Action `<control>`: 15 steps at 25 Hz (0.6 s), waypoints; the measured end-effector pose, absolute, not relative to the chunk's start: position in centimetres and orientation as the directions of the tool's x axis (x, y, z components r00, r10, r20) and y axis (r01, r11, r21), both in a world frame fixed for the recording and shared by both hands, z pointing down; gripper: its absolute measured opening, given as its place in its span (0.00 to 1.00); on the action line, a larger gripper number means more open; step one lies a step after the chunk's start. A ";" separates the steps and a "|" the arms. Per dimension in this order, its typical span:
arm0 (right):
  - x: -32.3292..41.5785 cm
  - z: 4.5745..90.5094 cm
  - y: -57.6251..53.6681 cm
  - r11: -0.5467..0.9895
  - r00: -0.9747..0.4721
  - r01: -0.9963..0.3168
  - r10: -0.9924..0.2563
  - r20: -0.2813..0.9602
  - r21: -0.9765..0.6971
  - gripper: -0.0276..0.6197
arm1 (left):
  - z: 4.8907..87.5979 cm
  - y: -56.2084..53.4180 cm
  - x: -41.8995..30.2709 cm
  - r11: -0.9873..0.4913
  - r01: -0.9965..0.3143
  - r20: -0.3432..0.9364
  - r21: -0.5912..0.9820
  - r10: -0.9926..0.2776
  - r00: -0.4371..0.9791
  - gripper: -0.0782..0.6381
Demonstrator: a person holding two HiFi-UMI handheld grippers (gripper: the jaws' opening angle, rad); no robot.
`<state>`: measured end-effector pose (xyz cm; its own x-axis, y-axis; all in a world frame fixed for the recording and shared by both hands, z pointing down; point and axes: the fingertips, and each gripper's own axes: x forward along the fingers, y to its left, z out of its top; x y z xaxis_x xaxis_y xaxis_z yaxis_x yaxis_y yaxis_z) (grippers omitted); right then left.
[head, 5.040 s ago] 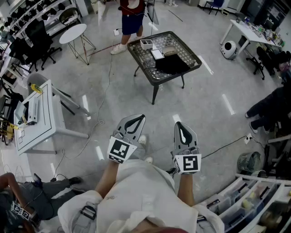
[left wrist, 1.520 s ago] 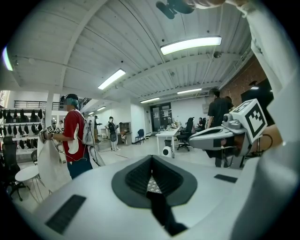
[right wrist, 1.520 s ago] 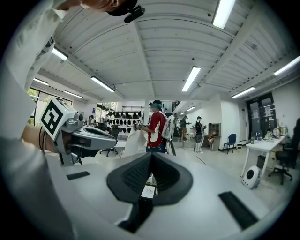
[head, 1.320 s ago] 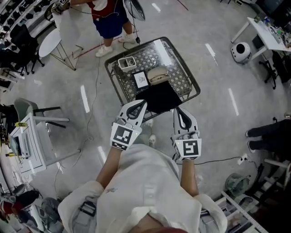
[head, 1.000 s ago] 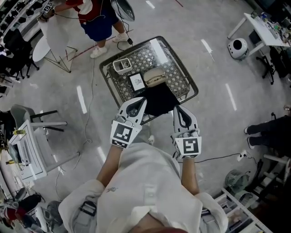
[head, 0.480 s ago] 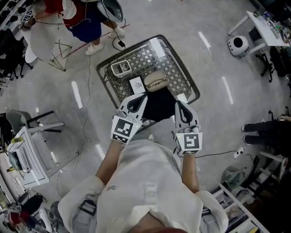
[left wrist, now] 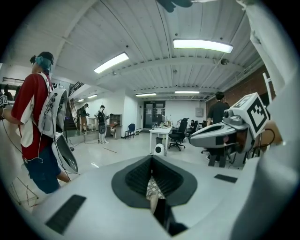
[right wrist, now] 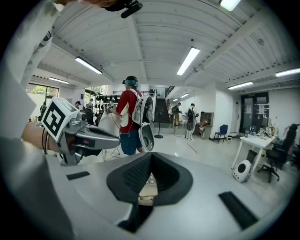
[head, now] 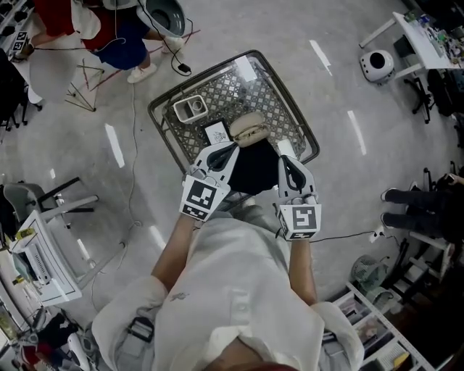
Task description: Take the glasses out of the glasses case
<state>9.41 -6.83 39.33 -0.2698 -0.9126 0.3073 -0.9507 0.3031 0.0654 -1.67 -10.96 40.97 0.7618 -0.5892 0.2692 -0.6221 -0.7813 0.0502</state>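
A beige glasses case (head: 249,125) lies shut on the mesh-topped table (head: 293,123), just beyond a black cloth (head: 254,167). My left gripper (head: 233,146) hovers over the table's near edge, left of the cloth, jaws shut on nothing. My right gripper (head: 282,159) hangs over the cloth's right side, also shut and empty. In the left gripper view the closed jaws (left wrist: 152,158) frame a sliver of mesh. In the right gripper view the closed jaws (right wrist: 151,154) frame mesh and the beige case (right wrist: 146,192).
On the table sit a white open box (head: 190,109), a white card (head: 216,133) and a small white piece (head: 284,148). A person in a red top (head: 80,18) stands beyond the table's far left corner. A cable (head: 134,145) runs across the floor at left.
The table has drawn closer and now lies right under both grippers. The grippers keep their pose, both shut. The person in red has shifted toward the top left.
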 end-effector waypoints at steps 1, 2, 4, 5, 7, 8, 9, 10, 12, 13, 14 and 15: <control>9.5 39.6 -6.9 0.303 -0.269 -0.951 -0.910 0.316 0.066 0.05 | 41.1 -11.1 -1.5 -0.784 -0.619 0.267 0.053 -0.586 0.765 0.13; 9.5 39.9 -7.1 0.304 -0.267 -0.950 -0.908 0.324 0.068 0.05 | 41.2 -11.4 -1.3 -0.785 -0.617 0.265 0.054 -0.584 0.767 0.13; 9.6 40.5 -7.5 0.305 -0.266 -0.950 -0.903 0.337 0.068 0.05 | 41.3 -11.9 -1.2 -0.786 -0.615 0.258 0.057 -0.584 0.770 0.13; 9.5 40.8 -7.8 0.307 -0.268 -0.949 -0.901 0.342 0.067 0.05 | 41.4 -12.1 -1.1 -0.786 -0.616 0.255 0.060 -0.584 0.770 0.13; 9.5 41.4 -8.3 0.315 -0.275 -0.947 -0.897 0.347 0.062 0.05 | 41.8 -12.7 -0.9 -0.783 -0.618 0.251 0.066 -0.586 0.770 0.13; 9.5 41.7 -8.6 0.320 -0.281 -0.946 -0.894 0.349 0.059 0.05 | 42.1 -13.0 -0.7 -0.782 -0.620 0.251 0.067 -0.588 0.769 0.13; 9.6 42.0 -9.0 0.326 -0.287 -0.944 -0.891 0.351 0.056 0.05 | 42.3 -13.3 -0.5 -0.781 -0.621 0.252 0.066 -0.589 0.768 0.13; 9.7 42.3 -9.4 0.332 -0.293 -0.942 -0.888 0.354 0.053 0.05 | 42.6 -13.7 -0.3 -0.780 -0.622 0.255 0.066 -0.589 0.767 0.13; 9.9 43.0 -10.2 0.343 -0.305 -0.938 -0.881 0.362 0.044 0.05 | 43.4 -14.3 0.3 -0.781 -0.621 0.265 0.066 -0.586 0.766 0.13; 10.1 43.4 -10.6 0.349 -0.312 -0.936 -0.876 0.367 0.038 0.05 | 43.9 -14.6 0.6 -0.782 -0.620 0.273 0.066 -0.583 0.765 0.13; 10.2 43.9 -11.0 0.356 -0.320 -0.934 -0.870 0.375 0.030 0.05 | 44.6 -14.8 0.8 -0.783 -0.619 0.285 0.066 -0.580 0.764 0.13; 10.3 44.5 -11.3 0.364 -0.328 -0.931 -0.863 0.384 0.021 0.05 | 45.3 -15.1 1.1 -0.783 -0.618 0.298 0.066 -0.576 0.761 0.13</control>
<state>10.26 -11.31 44.45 -0.3283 -0.8631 0.3837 -0.9313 0.3636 0.0211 1.09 -15.07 45.28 0.7613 -0.5756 0.2985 -0.6181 -0.7833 0.0658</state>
